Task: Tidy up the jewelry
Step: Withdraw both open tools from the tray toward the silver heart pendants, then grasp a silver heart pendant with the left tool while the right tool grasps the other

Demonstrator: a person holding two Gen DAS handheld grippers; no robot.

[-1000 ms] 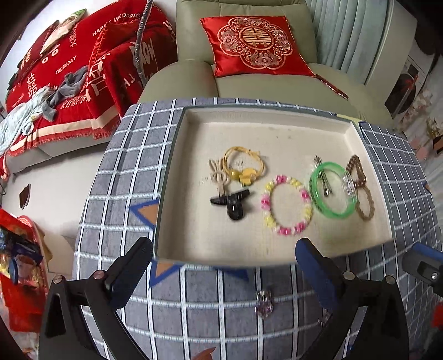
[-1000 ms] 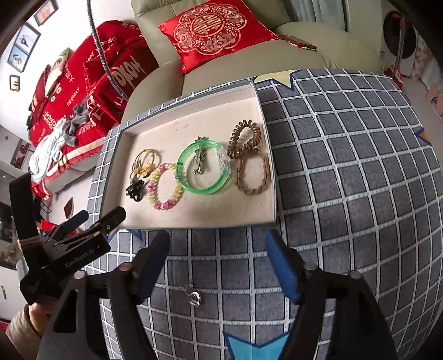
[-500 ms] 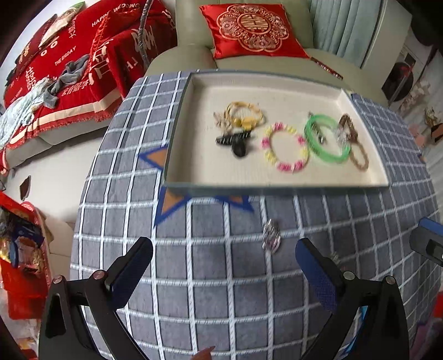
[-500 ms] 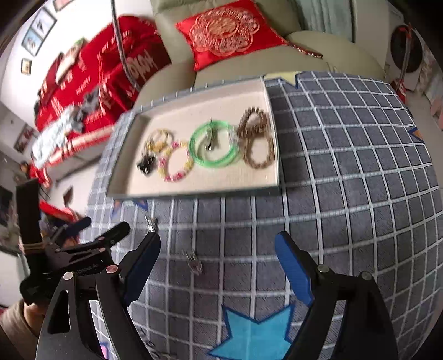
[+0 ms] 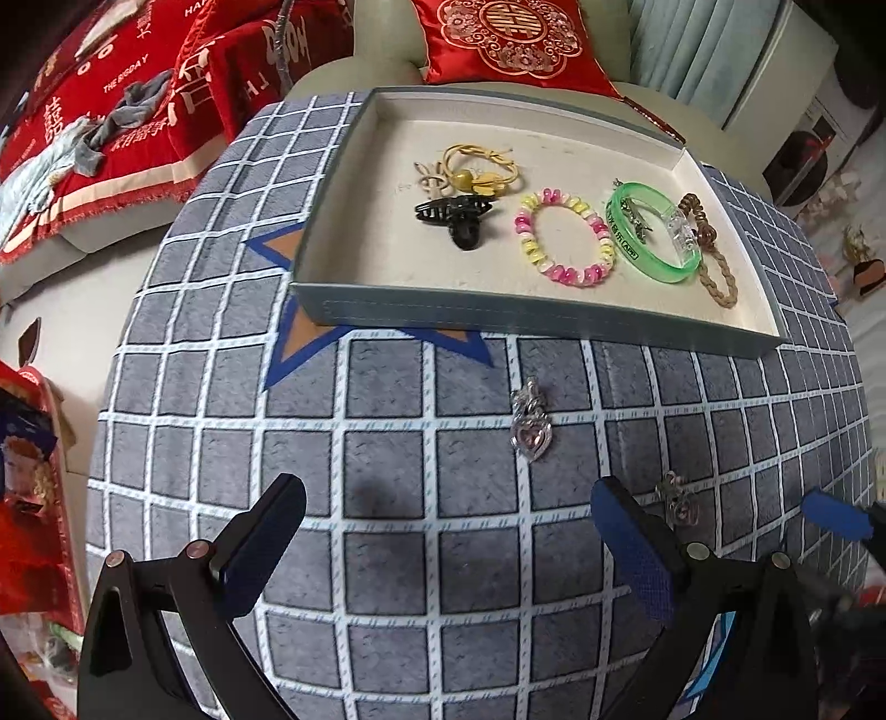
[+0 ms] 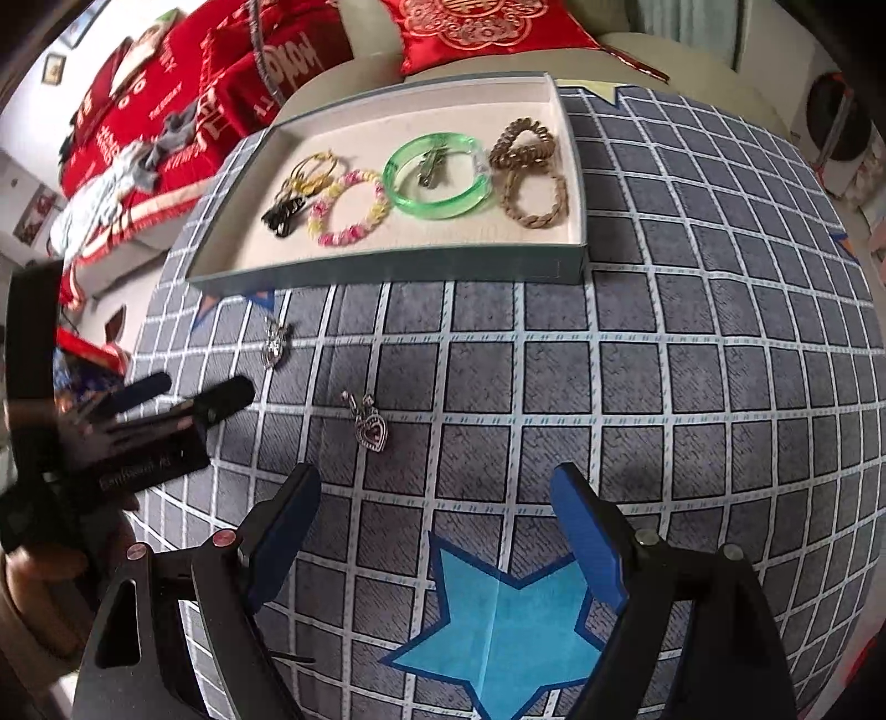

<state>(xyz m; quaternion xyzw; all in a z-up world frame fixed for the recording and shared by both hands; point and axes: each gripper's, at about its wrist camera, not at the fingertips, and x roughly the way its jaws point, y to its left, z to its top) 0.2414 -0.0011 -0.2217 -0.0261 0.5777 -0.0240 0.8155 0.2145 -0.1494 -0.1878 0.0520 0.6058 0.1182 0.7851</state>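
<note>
A grey tray (image 5: pixel 542 315) (image 6: pixel 387 271) holds a black hair clip (image 5: pixel 457 219), a yellow hair tie (image 5: pixel 482 166), a pink-yellow bead bracelet (image 5: pixel 565 238) (image 6: pixel 349 213), a green bangle (image 5: pixel 653 235) (image 6: pixel 440 177) and brown hair ties (image 5: pixel 717 271) (image 6: pixel 531 171). Two silver heart pendants lie on the checked cloth in front of the tray: one (image 5: pixel 530 429) (image 6: pixel 275 340) and another (image 5: pixel 676 498) (image 6: pixel 370 423). My left gripper (image 5: pixel 448 531) (image 6: pixel 188 387) is open and empty. My right gripper (image 6: pixel 437 520) is open and empty; its blue fingertip (image 5: pixel 836 515) shows in the left view.
A grey checked cloth with star patches (image 6: pixel 498 603) covers the round table (image 5: pixel 387 554). Behind stand a beige armchair with a red cushion (image 5: pixel 509 39) and a sofa with red blankets (image 5: pixel 111 111). Red bags (image 5: pixel 27 471) sit on the floor at left.
Both grippers pulled back from the tray toward the near side of the table. The two pendants on the cloth came into fuller view. Both stayed open.
</note>
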